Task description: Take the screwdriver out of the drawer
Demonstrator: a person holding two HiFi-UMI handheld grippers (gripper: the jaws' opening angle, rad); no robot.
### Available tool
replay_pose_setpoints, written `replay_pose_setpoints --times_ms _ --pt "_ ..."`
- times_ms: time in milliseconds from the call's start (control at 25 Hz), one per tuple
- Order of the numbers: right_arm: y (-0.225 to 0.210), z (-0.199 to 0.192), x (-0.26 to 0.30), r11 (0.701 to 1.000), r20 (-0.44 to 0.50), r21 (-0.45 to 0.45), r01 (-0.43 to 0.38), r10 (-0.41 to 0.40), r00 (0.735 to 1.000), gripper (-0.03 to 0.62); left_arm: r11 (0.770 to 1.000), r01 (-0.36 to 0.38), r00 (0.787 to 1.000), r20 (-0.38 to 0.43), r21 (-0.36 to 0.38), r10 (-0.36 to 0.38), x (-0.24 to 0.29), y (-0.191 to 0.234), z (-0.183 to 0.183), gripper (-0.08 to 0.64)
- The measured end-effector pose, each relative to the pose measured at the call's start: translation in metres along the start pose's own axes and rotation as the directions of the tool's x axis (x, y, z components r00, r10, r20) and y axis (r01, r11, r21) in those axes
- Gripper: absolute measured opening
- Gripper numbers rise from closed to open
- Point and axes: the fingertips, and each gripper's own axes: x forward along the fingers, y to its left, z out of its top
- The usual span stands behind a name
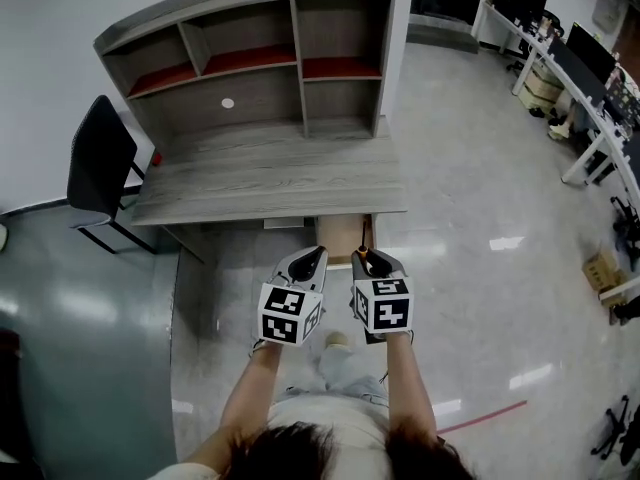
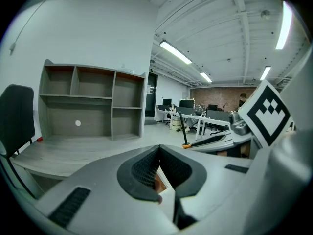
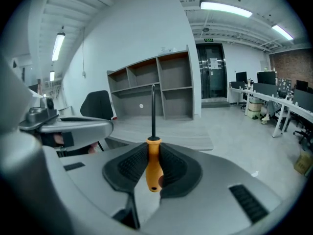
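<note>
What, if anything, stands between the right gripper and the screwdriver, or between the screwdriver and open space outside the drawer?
Nothing visible. The right gripper is shut on the screwdriver by its orange handle; the shaft stands free in open air by the drawer, and the left gripper sits beside it, not across it.

The screwdriver (image 3: 153, 174) has an orange handle and a thin black shaft. It stands upright, clamped by its handle in the right hand-held gripper (image 3: 153, 153), near the drawer (image 1: 338, 236) that is open under the bench (image 1: 270, 173).
</note>
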Motion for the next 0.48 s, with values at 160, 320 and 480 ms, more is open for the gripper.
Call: replay_pose_setpoints --times_ms 160,320,480 --pt "0.007 0.008 -0.022 0.999 0.034 -0.035 0.008 -0.006 0.999 0.086 1.0 0.003 1.0 0.03 0.009 -0.003 -0.018 -0.009 0.011 0.017" --pt "0.01 0.013 -0.041 0.998 0.065 -0.058 0.023 -0.019 0.998 0.086 1.0 0.001 0.998 0.055 0.011 -0.002 -0.033 -0.015 0.017 0.017" --pt "0.015 0.011 -0.059 0.997 0.082 -0.07 0.036 -0.03 0.996 0.086 1.0 0.0 0.998 0.07 0.016 -0.002 -0.051 -0.024 0.019 0.017"
